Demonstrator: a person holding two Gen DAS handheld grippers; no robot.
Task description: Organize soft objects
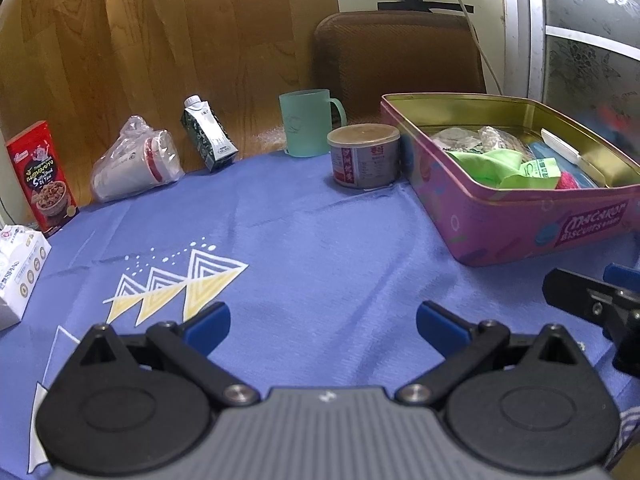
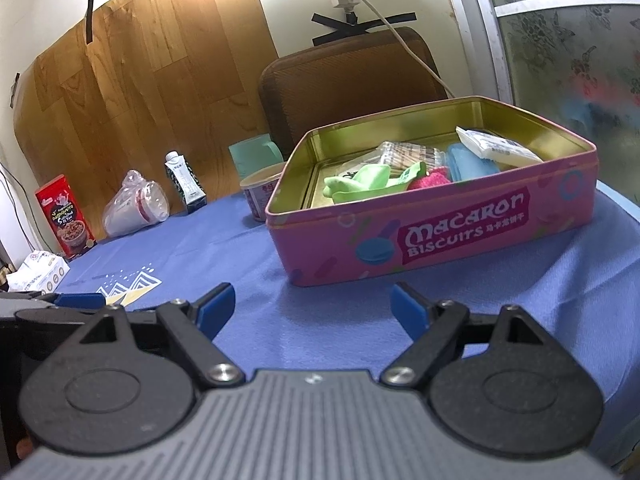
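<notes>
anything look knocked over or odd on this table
Two things. The dark green drink carton leans tilted against the wooden board rather than standing upright, and the white cups in a clear plastic bag lie on their side beside it. Nothing looks spilled.

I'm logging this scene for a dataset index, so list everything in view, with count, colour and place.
tablecloth: one, blue with a triangle print, under everything
biscuit tin: one, pink, open, right side
soft items in tin: several; green, red, blue, white and clear packets
food can: one, pinkish label, left of the tin
mug: one, mint green, behind the can
drink carton: one, dark green and white, leaning at the back
bagged cups: one white bundle, lying left of the carton
snack box: one, red, far left
tissue pack: one, white, left edge
chair back: one, brown, behind the table
left gripper: black with blue pads, open, empty
right gripper: same, open, empty
</notes>
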